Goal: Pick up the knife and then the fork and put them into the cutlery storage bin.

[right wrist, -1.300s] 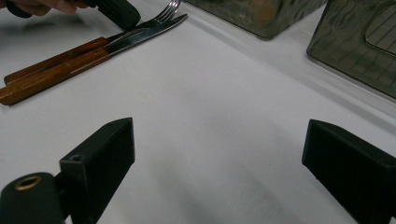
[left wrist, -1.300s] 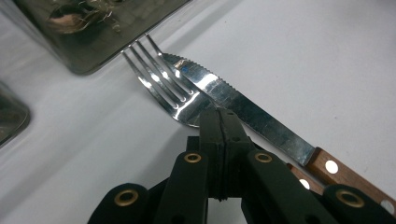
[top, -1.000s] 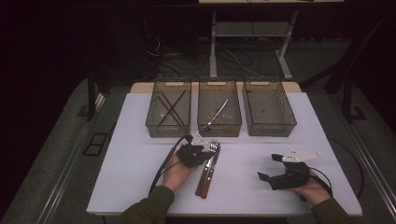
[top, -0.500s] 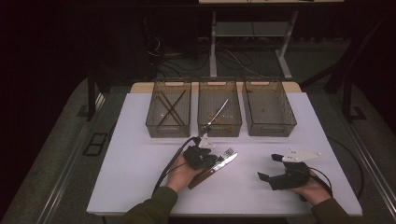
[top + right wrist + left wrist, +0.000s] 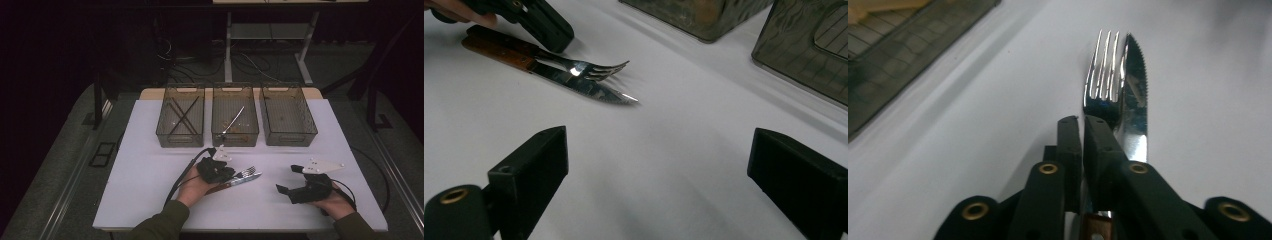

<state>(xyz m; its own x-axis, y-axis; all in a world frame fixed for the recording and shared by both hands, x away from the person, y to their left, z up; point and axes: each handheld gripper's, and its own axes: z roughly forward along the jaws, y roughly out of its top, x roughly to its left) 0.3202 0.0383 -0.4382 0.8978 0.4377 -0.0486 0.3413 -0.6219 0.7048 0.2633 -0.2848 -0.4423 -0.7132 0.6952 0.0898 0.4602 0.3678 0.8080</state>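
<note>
While the left gripper (image 5: 1081, 131) stands nearly shut, seemingly pinching the fork (image 5: 1103, 82) by its neck, fork and knife (image 5: 1135, 107) lie side by side near the table's (image 5: 150, 170) front edge; the right gripper (image 5: 659, 170) rests wide open, holding nothing.
</note>
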